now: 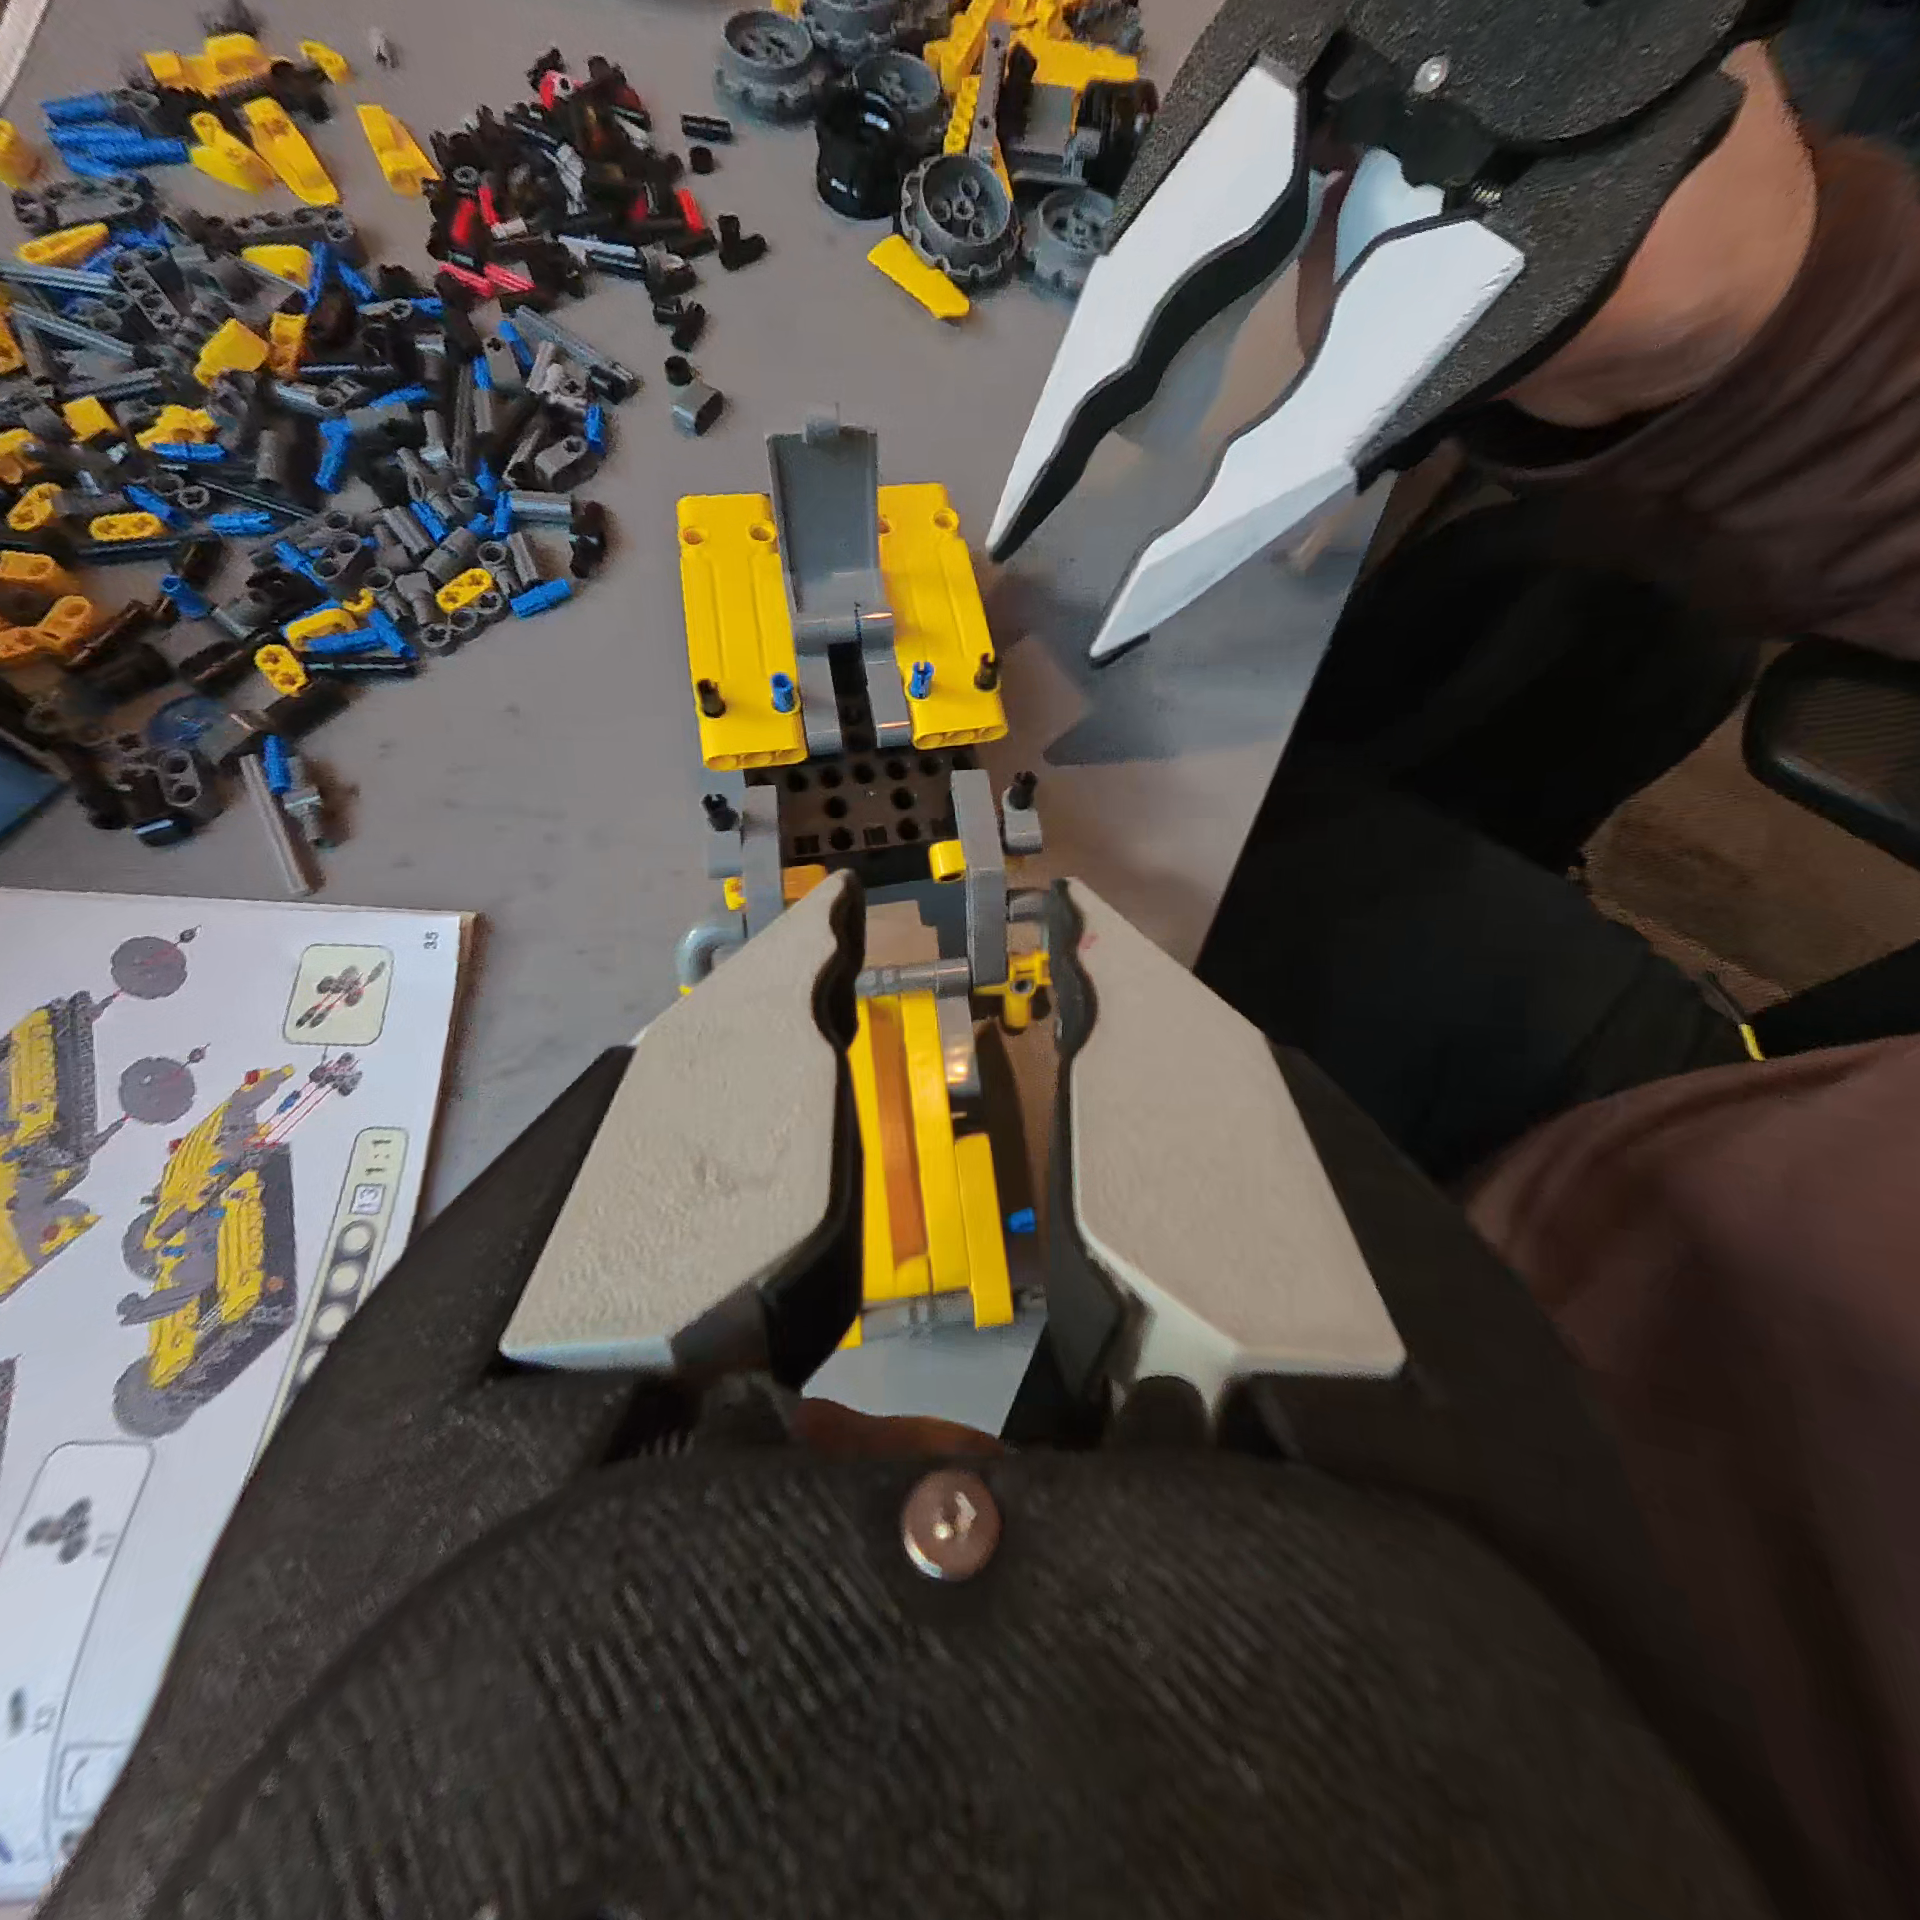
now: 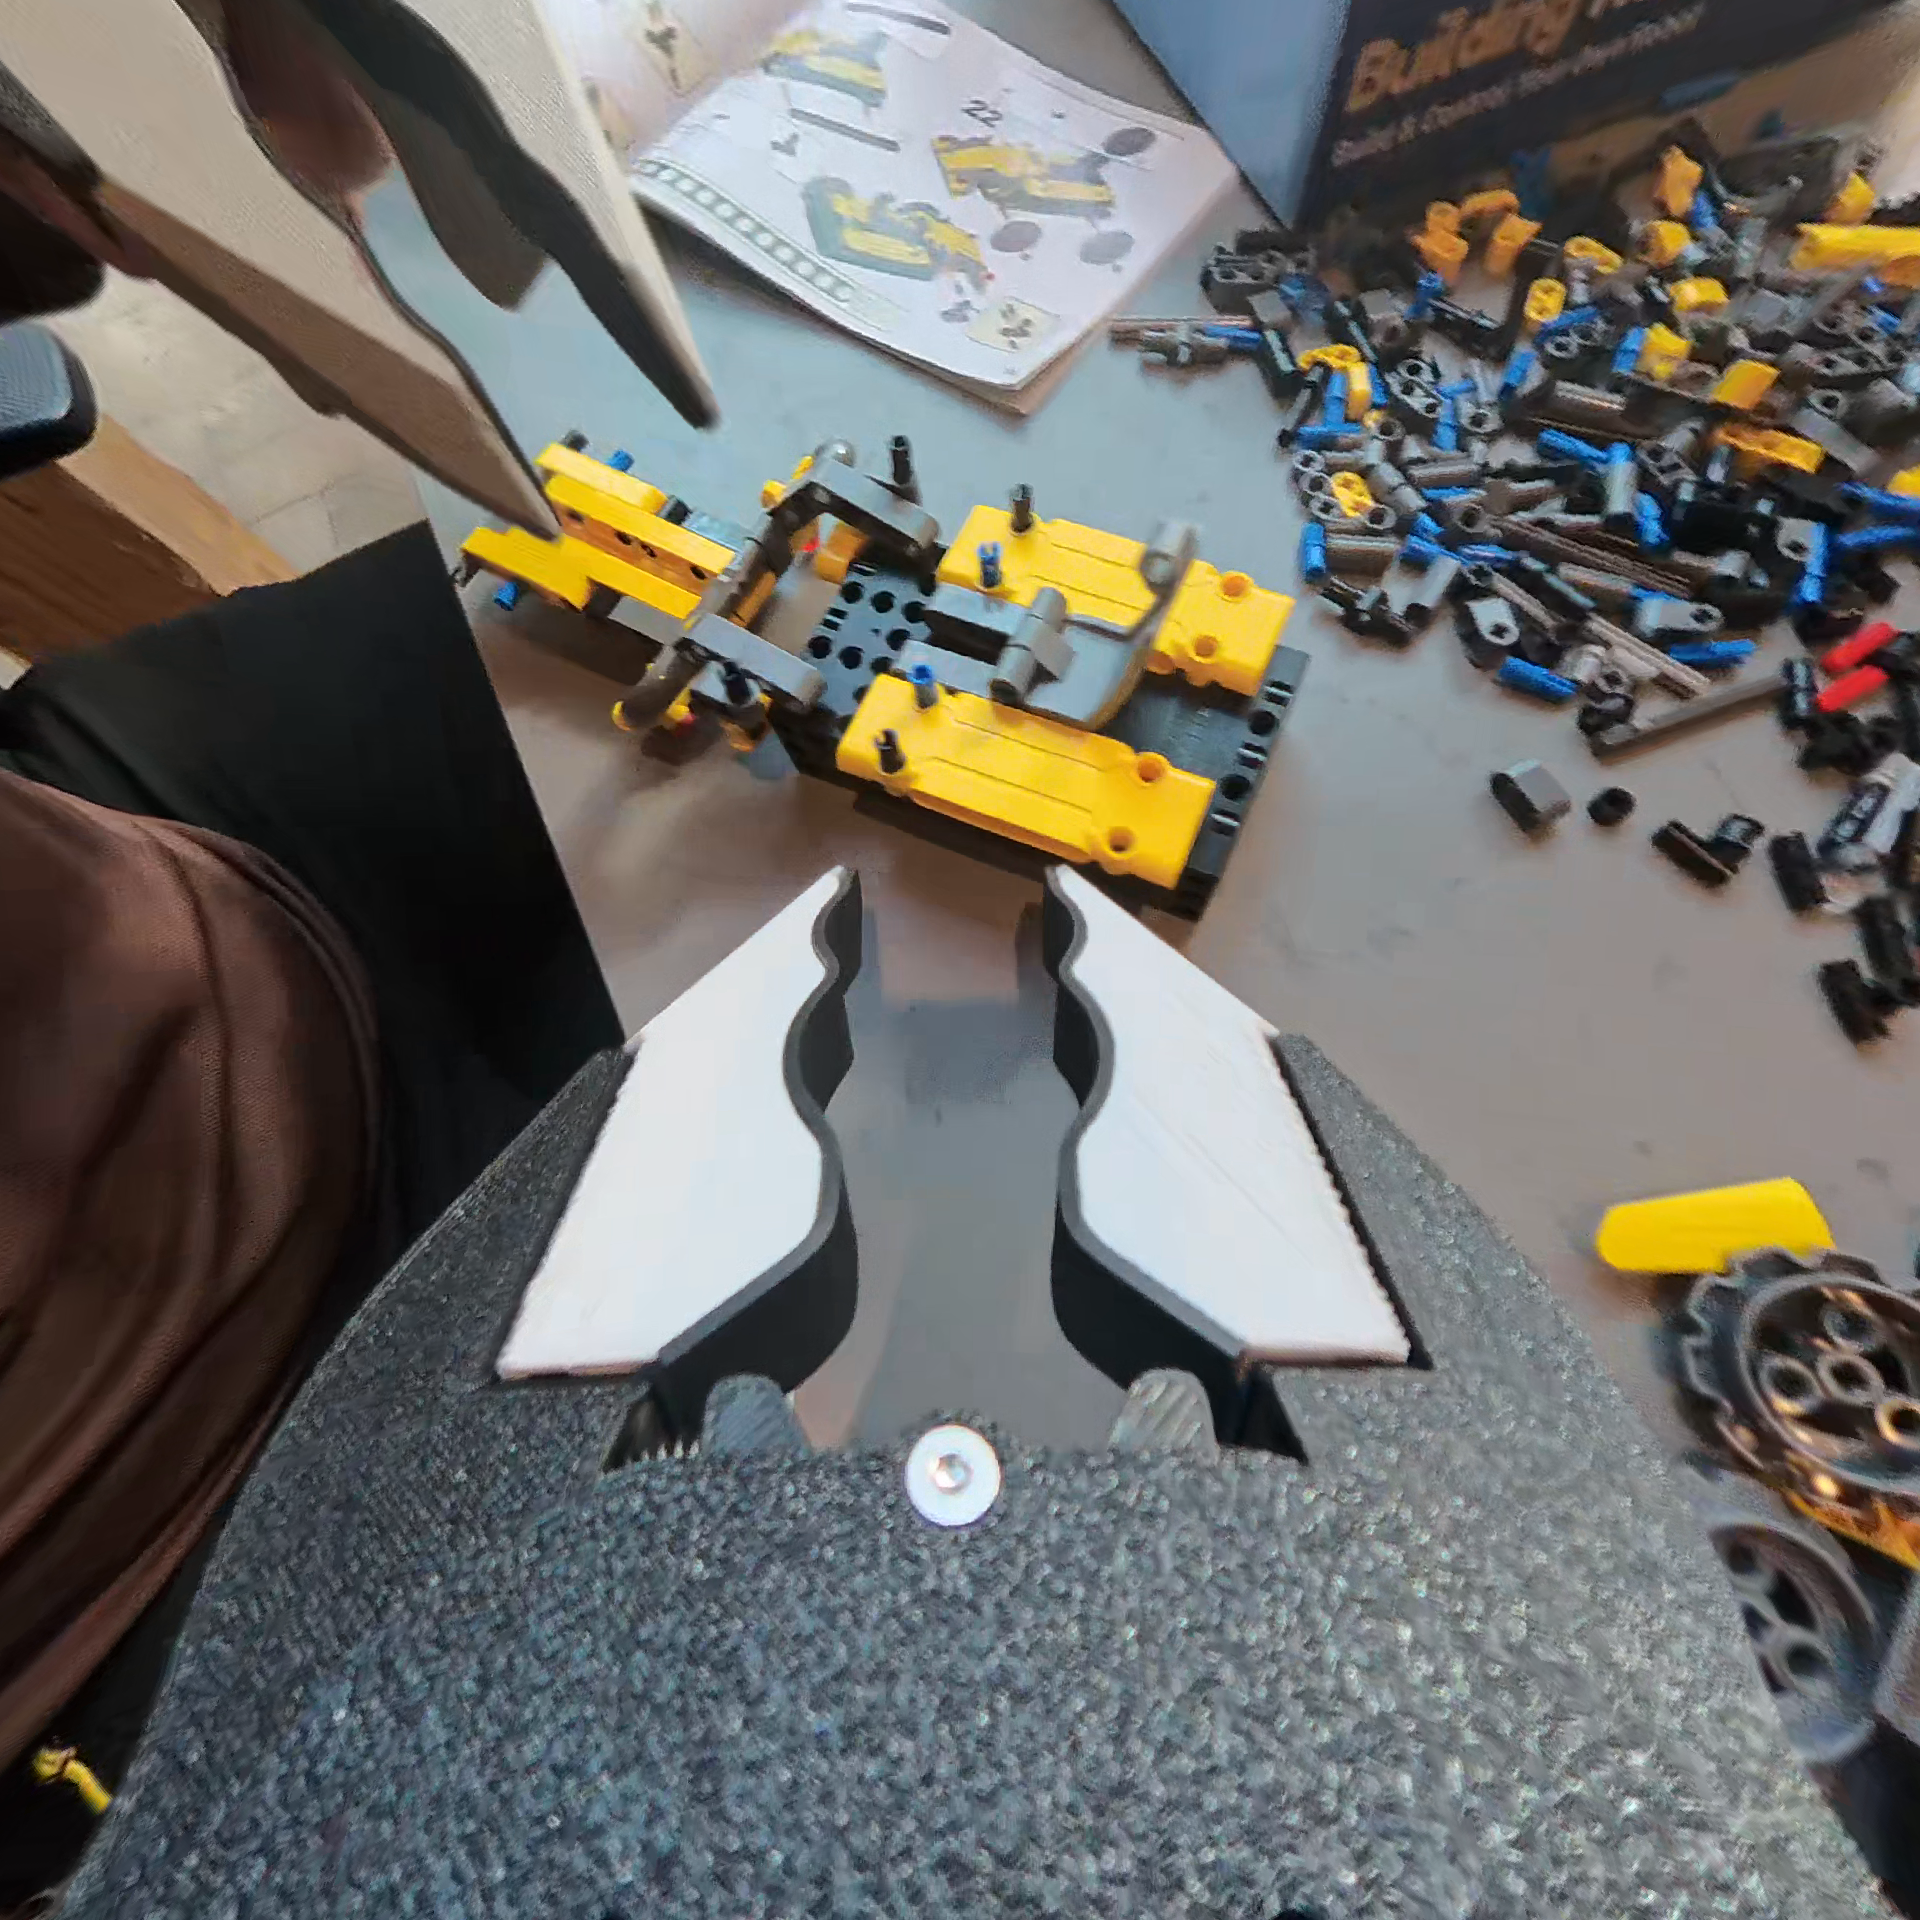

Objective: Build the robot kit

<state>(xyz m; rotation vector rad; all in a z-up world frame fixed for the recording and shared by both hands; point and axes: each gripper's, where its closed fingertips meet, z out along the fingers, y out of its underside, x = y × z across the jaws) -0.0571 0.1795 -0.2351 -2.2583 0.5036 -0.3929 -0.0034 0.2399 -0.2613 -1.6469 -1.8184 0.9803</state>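
Note:
A half-built yellow, black and grey brick vehicle (image 1: 738, 613) lies on the grey table, and it also shows in the right wrist view (image 2: 1039, 779). My left gripper (image 1: 956, 885) is open and straddles the vehicle's narrow yellow front end. I cannot tell whether the pads touch it. In the right wrist view the left gripper (image 2: 625, 470) comes down from the top left onto that end. My right gripper (image 2: 948, 873) is open and empty, just short of the vehicle's near yellow side panel. In the left wrist view the right gripper (image 1: 1049, 603) hangs to the right of the vehicle.
A big pile of loose blue, black, grey and yellow pieces (image 1: 312, 416) (image 2: 1610, 436) covers the table. An open instruction booklet (image 1: 208, 1143) (image 2: 914, 187), grey wheels (image 1: 956, 208) (image 2: 1818, 1371), a yellow wedge (image 2: 1714, 1226) and a dark box (image 2: 1558, 83) lie around. A brown sleeve (image 1: 1714, 1247) is at the table edge. My hands' fingertips stand some 10 cm from each other.

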